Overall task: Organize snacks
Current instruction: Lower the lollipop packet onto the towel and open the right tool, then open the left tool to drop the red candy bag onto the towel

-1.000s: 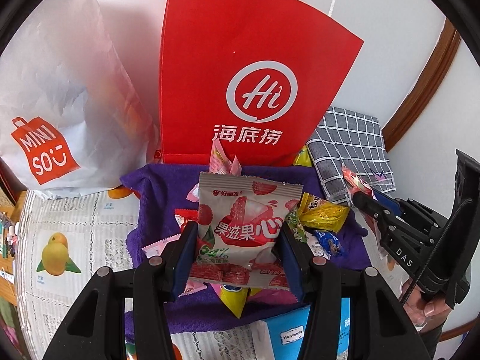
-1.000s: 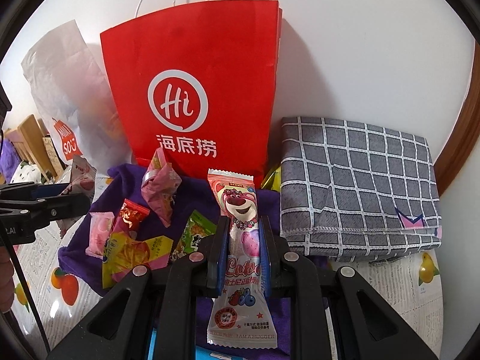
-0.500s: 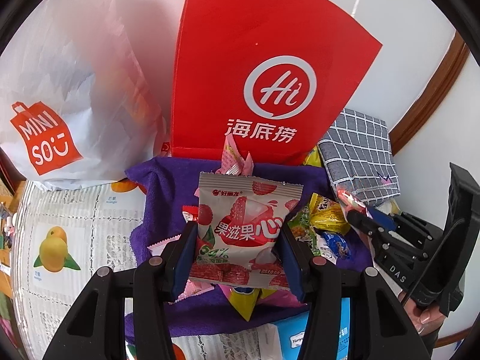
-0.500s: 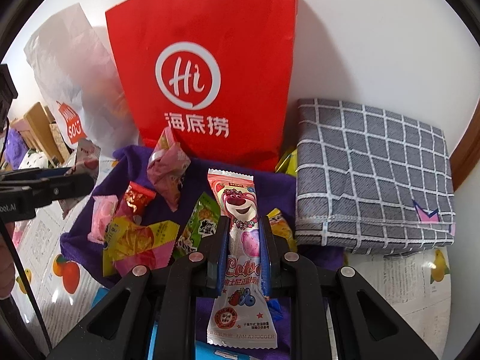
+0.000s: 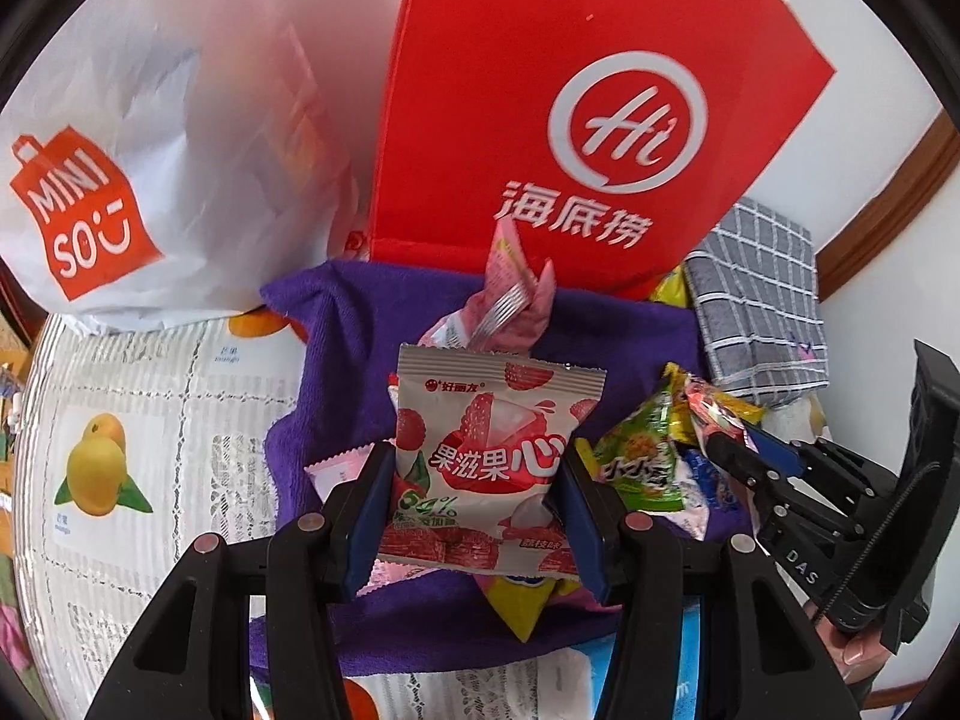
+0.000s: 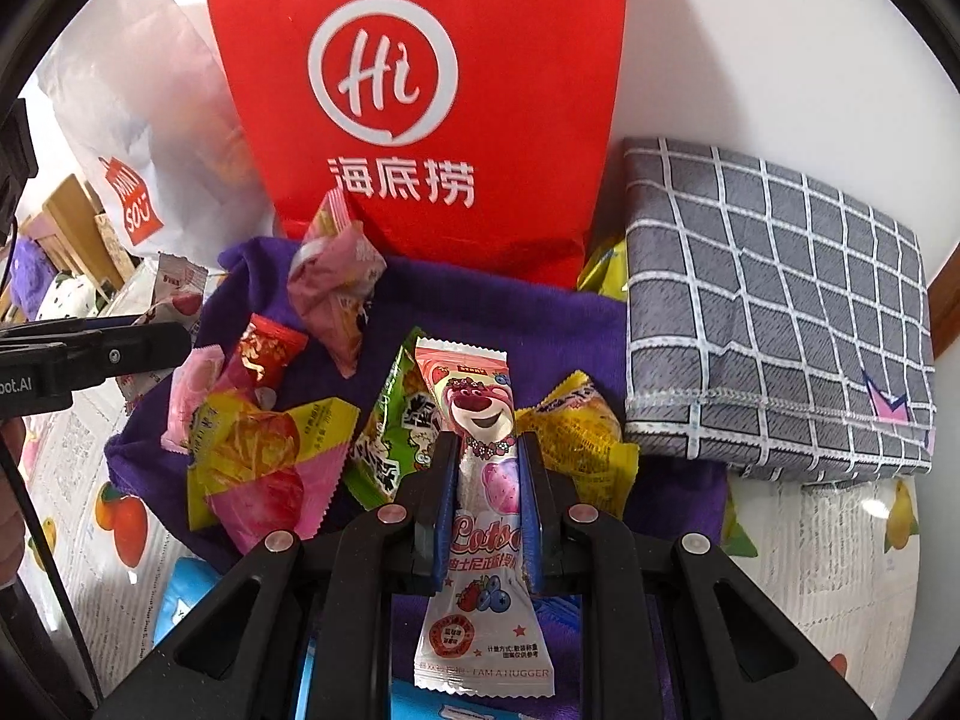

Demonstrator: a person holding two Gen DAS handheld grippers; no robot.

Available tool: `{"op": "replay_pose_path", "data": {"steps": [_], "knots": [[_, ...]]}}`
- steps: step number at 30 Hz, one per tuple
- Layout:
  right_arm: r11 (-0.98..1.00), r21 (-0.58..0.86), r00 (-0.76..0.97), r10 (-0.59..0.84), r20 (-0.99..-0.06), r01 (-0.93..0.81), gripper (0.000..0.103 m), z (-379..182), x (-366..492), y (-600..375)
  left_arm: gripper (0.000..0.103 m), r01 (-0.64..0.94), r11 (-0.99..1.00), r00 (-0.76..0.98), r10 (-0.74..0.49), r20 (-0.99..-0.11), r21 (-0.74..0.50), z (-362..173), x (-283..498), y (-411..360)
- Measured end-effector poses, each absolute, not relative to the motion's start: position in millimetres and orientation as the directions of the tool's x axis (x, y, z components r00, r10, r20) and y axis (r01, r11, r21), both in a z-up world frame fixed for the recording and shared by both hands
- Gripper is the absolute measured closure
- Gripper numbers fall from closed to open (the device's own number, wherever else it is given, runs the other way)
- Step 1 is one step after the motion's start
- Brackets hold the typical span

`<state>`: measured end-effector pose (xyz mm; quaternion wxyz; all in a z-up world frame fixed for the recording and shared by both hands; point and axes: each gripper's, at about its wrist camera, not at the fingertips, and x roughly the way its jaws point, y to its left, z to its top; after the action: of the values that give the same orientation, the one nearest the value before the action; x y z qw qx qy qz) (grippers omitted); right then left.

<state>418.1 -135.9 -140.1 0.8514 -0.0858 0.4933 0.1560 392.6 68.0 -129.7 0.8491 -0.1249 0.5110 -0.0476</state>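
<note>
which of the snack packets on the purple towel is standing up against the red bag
The crumpled pink packet. It rises on end, its top against the red bag, while the other wrappers lie flat on the purple towel.

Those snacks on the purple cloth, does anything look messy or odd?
Yes. The snack packets lie jumbled and overlapping on the purple cloth, one pink packet crumpled. A yellow packet is wedged behind, between the red bag and the checked cloth.

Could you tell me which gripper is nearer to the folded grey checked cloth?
Right. The right gripper, shut on the bear lollipop packet, sits just left of the grey checked cloth. The left gripper, shut on the lychee snack bag, is farther left, beyond the right one.
</note>
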Motion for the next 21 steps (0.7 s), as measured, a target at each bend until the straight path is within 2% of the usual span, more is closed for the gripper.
{"op": "replay_pose_path", "data": {"steps": [12,14,17,21], "knots": [[0.933,-0.005,0.441,0.166,-0.882,-0.361,0.080,-147.9,416.6,-129.9,0.053,-0.066,0.963,0.407,-0.212,-0.888,-0.260,-144.9,397.3,67.4],[0.932,0.000,0.439,0.171,-0.882,-0.362,0.076,-146.3,415.3,-129.6,0.052,-0.059,0.965,0.397,-0.213,-0.893,-0.256,-144.2,397.6,66.5],[0.934,0.012,0.453,0.184,-0.872,-0.356,0.066,-140.3,412.1,-129.4,0.044,-0.064,0.967,0.392,-0.204,-0.897,-0.248,-141.8,397.9,66.3],[0.941,0.024,0.473,0.192,-0.860,-0.339,0.062,-128.4,408.0,-127.9,0.038,-0.060,0.968,0.399,-0.200,-0.895,-0.243,-133.1,394.1,69.6]]}}
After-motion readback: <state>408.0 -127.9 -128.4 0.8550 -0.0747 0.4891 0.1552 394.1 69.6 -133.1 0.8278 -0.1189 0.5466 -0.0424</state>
